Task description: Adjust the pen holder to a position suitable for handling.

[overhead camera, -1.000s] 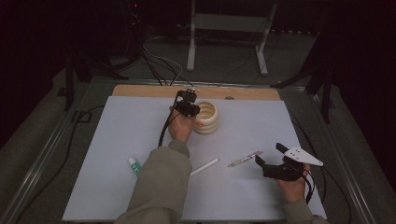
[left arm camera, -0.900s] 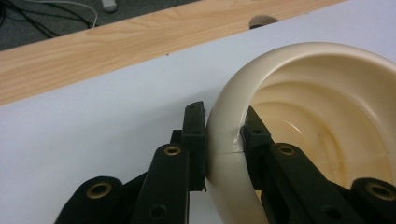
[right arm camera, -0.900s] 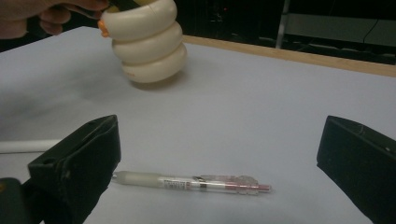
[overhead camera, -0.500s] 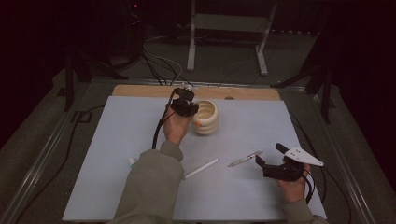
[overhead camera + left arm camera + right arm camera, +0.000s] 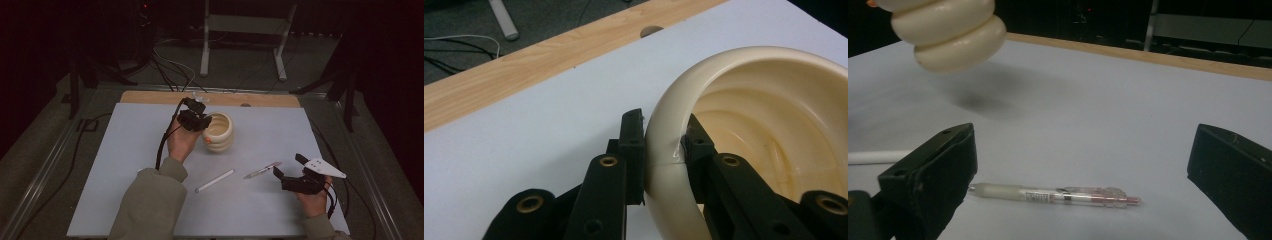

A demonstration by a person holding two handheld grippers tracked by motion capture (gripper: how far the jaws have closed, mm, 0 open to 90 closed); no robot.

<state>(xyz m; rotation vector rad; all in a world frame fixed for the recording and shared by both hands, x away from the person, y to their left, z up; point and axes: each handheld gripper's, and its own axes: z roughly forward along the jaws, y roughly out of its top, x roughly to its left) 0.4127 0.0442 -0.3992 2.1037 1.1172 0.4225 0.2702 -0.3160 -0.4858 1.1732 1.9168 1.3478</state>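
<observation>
From the high view I have the left gripper point(image 5: 200, 121) clamped on the near-left rim of the cream ribbed pot point(image 5: 218, 131), over the middle of the white table sheet point(image 5: 125, 150). In the left gripper view the pot's rim point(image 5: 664, 150) runs straight up between my two black jaws: one pad sits against the outer wall, the other is inside the bowl, and both press on the rim (a tight pinch, no gap that I can see). In the right gripper view the pot point(image 5: 945, 32) hangs above the sheet with its shadow lying apart below it, so it is off the surface. My right gripper point(image 5: 290, 172) rests low at the right side of the table, jaws spread wide with nothing between them. The pink-tipped pen point(image 5: 1053, 195) lies flat on the sheet just ahead of those open jaws, roughly between them, untouched. A white stick point(image 5: 215, 181) lies on the sheet between my two hands.
</observation>
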